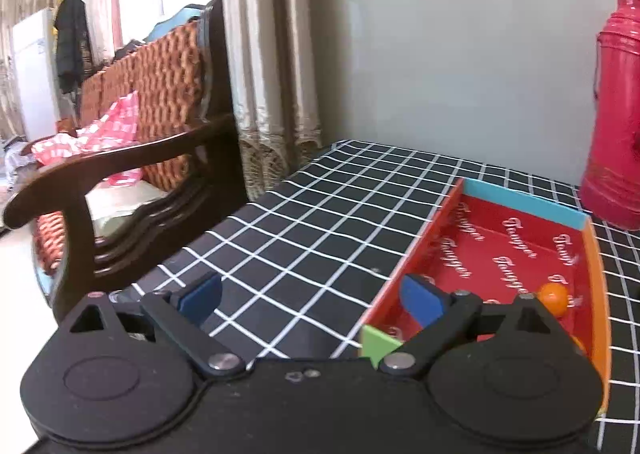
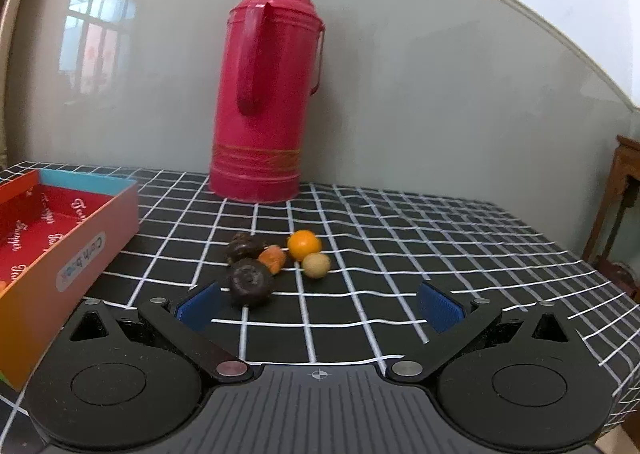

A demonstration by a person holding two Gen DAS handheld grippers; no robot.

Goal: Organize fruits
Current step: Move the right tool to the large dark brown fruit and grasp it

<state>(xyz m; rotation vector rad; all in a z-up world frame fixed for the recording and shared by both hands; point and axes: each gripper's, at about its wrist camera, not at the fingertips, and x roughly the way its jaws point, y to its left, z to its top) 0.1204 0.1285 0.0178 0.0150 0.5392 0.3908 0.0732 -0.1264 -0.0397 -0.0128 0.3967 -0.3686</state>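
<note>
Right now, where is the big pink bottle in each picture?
Left wrist view: the pink bottle stands at the far right edge, cut off, behind the red box.
Right wrist view: it stands upright in the middle, against the wall.
Shared landmark: the red box, right in the left view, left in the right view.

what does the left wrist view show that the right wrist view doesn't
Only the left wrist view shows the wooden bench with a pink checked cloth, the curtain, the open left gripper, and one orange fruit inside the box.

Only the right wrist view shows the pile of loose fruits on the tablecloth and the open right gripper.

Both show the red box, the red thermos and the black checked tablecloth.
</note>
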